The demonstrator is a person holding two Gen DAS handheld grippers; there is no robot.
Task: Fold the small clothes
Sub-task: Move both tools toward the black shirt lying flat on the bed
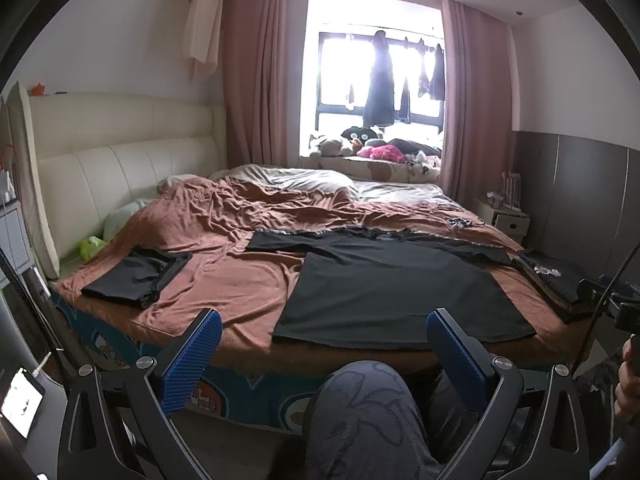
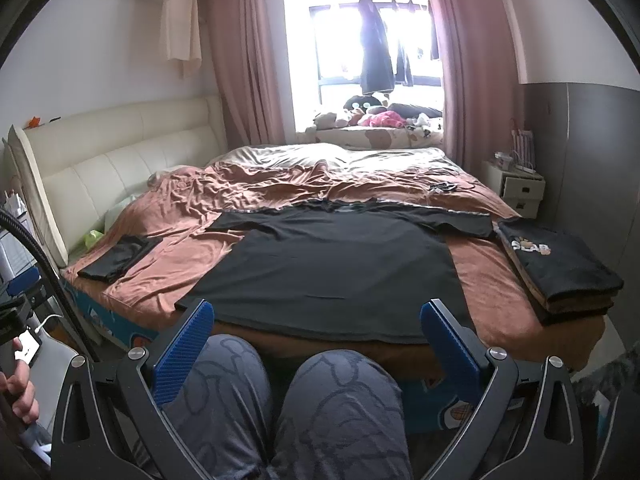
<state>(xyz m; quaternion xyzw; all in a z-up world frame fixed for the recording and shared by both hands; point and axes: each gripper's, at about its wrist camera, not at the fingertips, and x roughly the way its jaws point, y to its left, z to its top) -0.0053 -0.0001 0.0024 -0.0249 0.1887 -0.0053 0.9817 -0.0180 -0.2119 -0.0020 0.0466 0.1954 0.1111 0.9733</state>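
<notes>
A black T-shirt [image 1: 384,288] [image 2: 332,268] lies spread flat on the brown bed cover, sleeves out, hem toward me at the bed's near edge. My left gripper [image 1: 324,328] is held back from the bed above a knee, open, blue pads wide apart with nothing between them. My right gripper [image 2: 318,320] is also open and empty, hovering over the person's knees just short of the shirt's hem. A folded black garment [image 1: 136,276] [image 2: 116,256] lies on the bed's left side. A stack of folded dark clothes [image 1: 556,276] [image 2: 560,268] rests on the bed's right corner.
The bed [image 1: 224,240] has a cream headboard [image 1: 120,164] on the left. The person's knees in grey patterned trousers [image 2: 280,400] fill the foreground. A white nightstand [image 2: 520,188] stands at the right. A phone [image 1: 20,404] lies lower left. A green item [image 1: 92,246] sits near the pillow.
</notes>
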